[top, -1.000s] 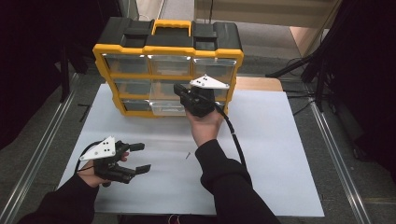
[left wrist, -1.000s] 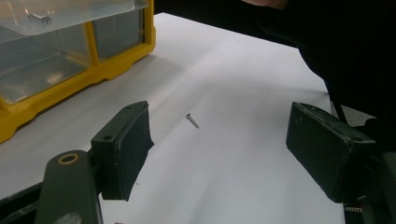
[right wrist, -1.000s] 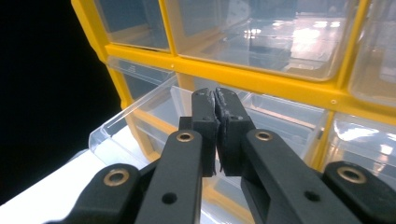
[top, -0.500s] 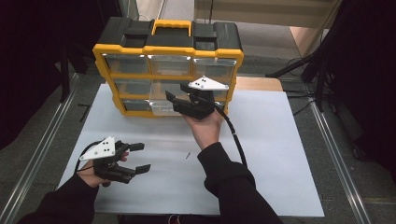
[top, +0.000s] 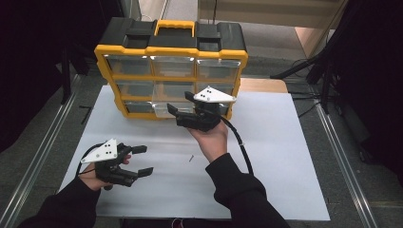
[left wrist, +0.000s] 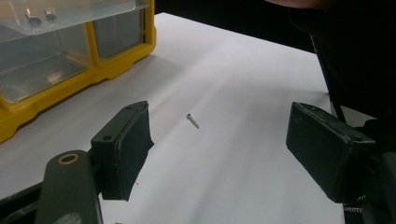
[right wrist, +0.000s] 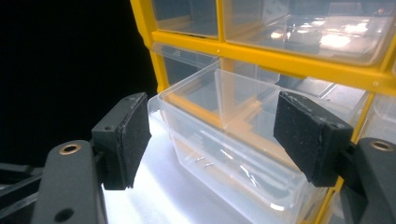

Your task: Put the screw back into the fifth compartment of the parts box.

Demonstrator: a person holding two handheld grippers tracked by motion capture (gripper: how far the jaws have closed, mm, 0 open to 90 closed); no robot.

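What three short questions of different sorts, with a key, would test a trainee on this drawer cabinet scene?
1. True or false: the right hand-held gripper is clamped on the drawer.
2. What small thing lies on the white mat?
3. The pulled-out drawer sits in which row of the yellow cabinet: A top, B middle, C bottom?

Key:
1. False; its jaws have just been opening and stand apart from the drawer.
2. A screw.
3. C.

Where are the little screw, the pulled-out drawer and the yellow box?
screw [left wrist: 192, 121], left gripper view, on its shaft.
drawer [right wrist: 224, 140], right gripper view, on its clear front wall.
box [top: 171, 50], high view, on its yellow top rail.
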